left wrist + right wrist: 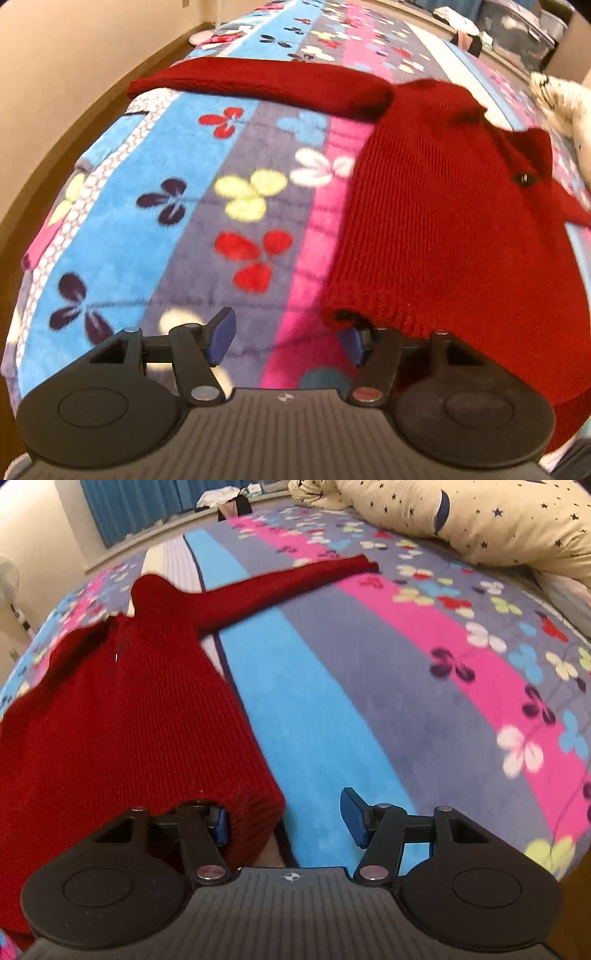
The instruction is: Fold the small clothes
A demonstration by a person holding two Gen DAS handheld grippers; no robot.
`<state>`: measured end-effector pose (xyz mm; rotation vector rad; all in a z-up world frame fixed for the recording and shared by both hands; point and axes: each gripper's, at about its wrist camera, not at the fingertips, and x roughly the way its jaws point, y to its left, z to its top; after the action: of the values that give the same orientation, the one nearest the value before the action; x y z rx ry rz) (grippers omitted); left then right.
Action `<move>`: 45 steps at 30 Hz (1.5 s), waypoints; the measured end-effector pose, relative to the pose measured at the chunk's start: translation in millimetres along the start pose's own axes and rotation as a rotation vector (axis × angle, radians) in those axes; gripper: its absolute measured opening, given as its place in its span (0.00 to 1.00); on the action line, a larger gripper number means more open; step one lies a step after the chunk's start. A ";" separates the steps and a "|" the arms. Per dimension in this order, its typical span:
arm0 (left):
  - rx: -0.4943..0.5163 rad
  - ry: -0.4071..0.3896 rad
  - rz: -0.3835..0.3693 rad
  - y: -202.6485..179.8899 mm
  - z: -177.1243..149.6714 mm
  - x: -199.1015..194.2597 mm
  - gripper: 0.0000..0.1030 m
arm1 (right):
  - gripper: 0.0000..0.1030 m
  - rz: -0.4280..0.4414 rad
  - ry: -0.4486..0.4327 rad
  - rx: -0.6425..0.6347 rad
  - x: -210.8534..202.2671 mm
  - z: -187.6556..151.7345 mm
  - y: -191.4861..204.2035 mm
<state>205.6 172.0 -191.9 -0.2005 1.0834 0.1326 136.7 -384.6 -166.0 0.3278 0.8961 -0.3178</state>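
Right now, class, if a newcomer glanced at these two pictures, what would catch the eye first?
The dark red knitted sweater lies spread flat on the bright floral striped blanket, one sleeve stretched out sideways. The left gripper and the right gripper each stand open at a corner of its hem. A star-print pillow lies beyond.

Dark red knit sweater (443, 221) lies flat, spread out on the flowered striped blanket (240, 199). Ribbed hem at the near blanket edge, neck end toward the far side. One sleeve (258, 85) stretched straight out sideways across the blue and grey stripes, the other sleeve (288, 579) reaching out over the pink stripe. Small button near the collar (524, 179).
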 end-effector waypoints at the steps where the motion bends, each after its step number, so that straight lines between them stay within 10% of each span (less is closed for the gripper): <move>1: -0.006 0.011 -0.007 0.4 5.0 3.1 0.67 | 0.58 0.000 0.006 0.002 1.9 3.5 0.7; 17: -0.049 0.267 -0.201 -14.5 4.7 6.7 0.68 | 0.58 0.021 0.073 -0.009 21.8 8.8 8.2; 25: 0.093 0.398 -0.210 -31.0 -22.9 20.8 0.69 | 0.58 0.022 0.071 -0.004 20.8 7.1 5.7; 37: -0.047 0.307 -0.370 -22.4 -6.4 8.8 0.74 | 0.58 0.043 0.056 0.055 18.5 18.0 2.2; 45: -0.066 0.257 -0.137 -5.8 -0.9 35.6 0.75 | 0.58 0.047 0.059 0.069 22.5 17.3 0.2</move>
<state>222.5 166.5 -223.4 -0.3572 1.3178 0.0193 162.1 -394.4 -174.0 0.4232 0.9358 -0.2976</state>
